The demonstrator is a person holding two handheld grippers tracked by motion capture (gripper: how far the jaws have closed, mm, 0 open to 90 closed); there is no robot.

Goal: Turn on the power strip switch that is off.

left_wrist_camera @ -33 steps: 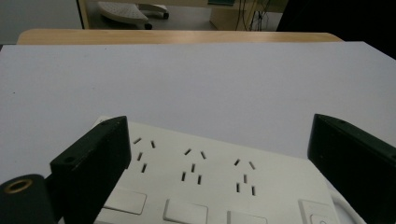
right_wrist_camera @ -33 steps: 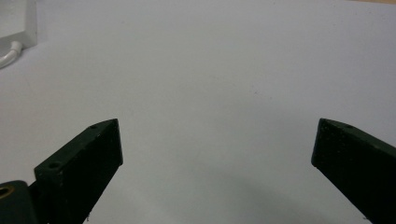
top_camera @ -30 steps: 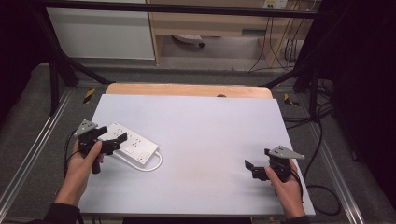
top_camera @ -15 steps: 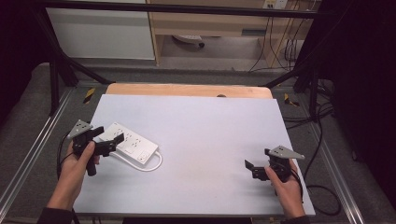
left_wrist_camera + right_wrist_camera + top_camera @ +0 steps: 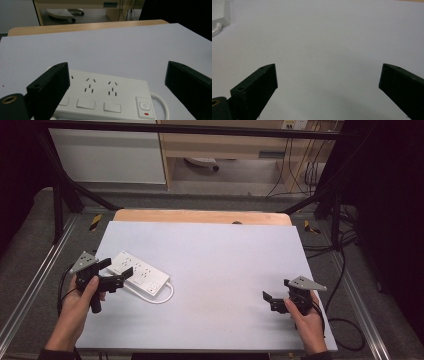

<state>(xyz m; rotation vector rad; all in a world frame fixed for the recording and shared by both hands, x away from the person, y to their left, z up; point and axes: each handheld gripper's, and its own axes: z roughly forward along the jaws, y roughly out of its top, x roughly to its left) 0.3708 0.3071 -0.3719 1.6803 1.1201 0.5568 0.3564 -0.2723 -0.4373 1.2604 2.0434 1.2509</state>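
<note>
Left gripper (image 5: pixel 116 275), jaws apart, straddles the power strip (image 5: pixel 138 273) (apparently no contact yet); grasp outstanding. Right gripper (image 5: pixel 270 301) rests spread wide on the table (image 5: pixel 225 255), unoccupied.

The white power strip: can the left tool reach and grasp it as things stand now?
Probably yes. The left tool is open right beside the power strip, and in the left gripper view the strip lies between its wide-apart jaws with nothing in the way.
</note>
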